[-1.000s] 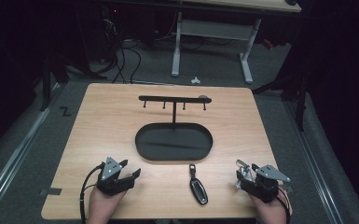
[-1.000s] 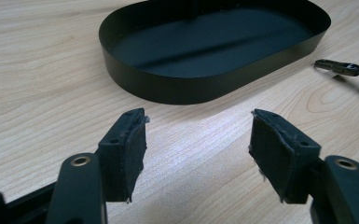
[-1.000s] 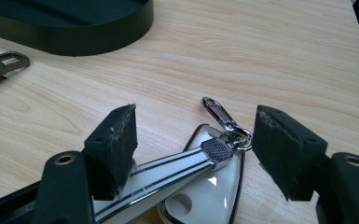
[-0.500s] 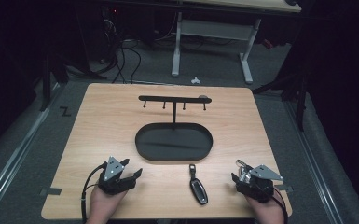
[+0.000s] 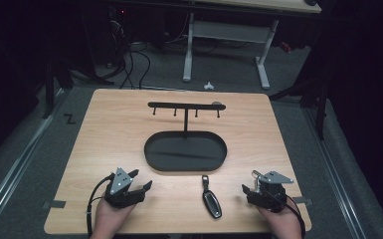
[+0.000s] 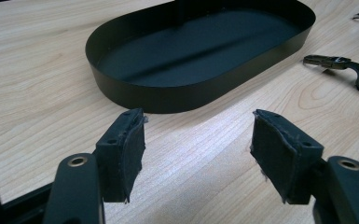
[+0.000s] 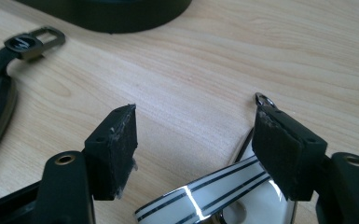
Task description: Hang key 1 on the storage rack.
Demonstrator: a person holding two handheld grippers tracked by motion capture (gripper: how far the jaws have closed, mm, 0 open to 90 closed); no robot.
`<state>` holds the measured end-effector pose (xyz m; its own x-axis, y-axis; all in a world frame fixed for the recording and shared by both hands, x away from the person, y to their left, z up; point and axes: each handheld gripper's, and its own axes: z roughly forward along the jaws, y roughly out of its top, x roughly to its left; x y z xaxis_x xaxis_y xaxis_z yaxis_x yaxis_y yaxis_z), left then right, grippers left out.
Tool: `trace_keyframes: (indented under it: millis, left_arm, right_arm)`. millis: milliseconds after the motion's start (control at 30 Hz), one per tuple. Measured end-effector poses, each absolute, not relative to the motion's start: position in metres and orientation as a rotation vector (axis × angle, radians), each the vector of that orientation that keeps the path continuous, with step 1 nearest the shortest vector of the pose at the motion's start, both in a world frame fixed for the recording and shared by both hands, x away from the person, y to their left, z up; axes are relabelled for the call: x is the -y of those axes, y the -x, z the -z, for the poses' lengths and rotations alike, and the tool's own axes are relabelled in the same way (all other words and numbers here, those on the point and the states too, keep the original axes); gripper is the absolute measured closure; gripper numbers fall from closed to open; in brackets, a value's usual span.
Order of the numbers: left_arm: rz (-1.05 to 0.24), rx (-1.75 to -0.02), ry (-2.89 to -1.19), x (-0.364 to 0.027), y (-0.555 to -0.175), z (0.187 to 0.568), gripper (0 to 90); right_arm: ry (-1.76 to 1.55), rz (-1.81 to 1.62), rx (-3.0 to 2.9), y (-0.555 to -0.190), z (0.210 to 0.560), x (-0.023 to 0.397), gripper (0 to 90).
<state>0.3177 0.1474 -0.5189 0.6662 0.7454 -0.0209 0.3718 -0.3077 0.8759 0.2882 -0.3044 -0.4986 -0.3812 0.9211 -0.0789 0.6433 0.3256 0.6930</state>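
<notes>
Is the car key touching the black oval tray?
Apart. The high view shows bare wood between the car key and the rim of the black oval tray.

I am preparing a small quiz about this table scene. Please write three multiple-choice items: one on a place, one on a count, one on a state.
1. Where does the car key fob lie?
A. inside the tray
B. on the table, in front of the tray
C. hung on the rack

2. How many hooks hang under the key rack bar?
A. two
B. four
C. six

3. How do the jaws of the left gripper stand?
A. open, with nothing between them
B. shut on the fob
C. shut on the tray rim

Key: 1 B, the fob rests on bare wood near the black oval tray. 2 B, four short pegs show. 3 A, bare wood shows between the pads.
</notes>
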Motion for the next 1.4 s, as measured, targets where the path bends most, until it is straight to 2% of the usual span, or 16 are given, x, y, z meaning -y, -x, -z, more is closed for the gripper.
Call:
trace_keyframes:
  millis: [167,433,1167,1400]
  left_arm:
    - [-0.488,-0.860,-1.933,-0.148,-0.317,0.519,35.2]
    - [-0.478,-0.866,-1.914,-0.150,-0.315,0.519,35.4]
    - [-0.488,-0.808,-1.944,-0.143,-0.312,0.518,35.1]
    - [-0.491,-0.797,-1.949,-0.142,-0.312,0.519,35.1]
  right_arm:
    - [-1.376,-0.760,-2.169,-0.291,0.495,0.299,35.8]
    - [-1.435,-0.675,-2.228,-0.298,0.482,0.295,37.6]
    - [-1.542,-0.299,-2.517,-0.332,0.462,0.270,38.8]
    - [-1.605,-0.178,-2.558,-0.348,0.453,0.258,36.3]
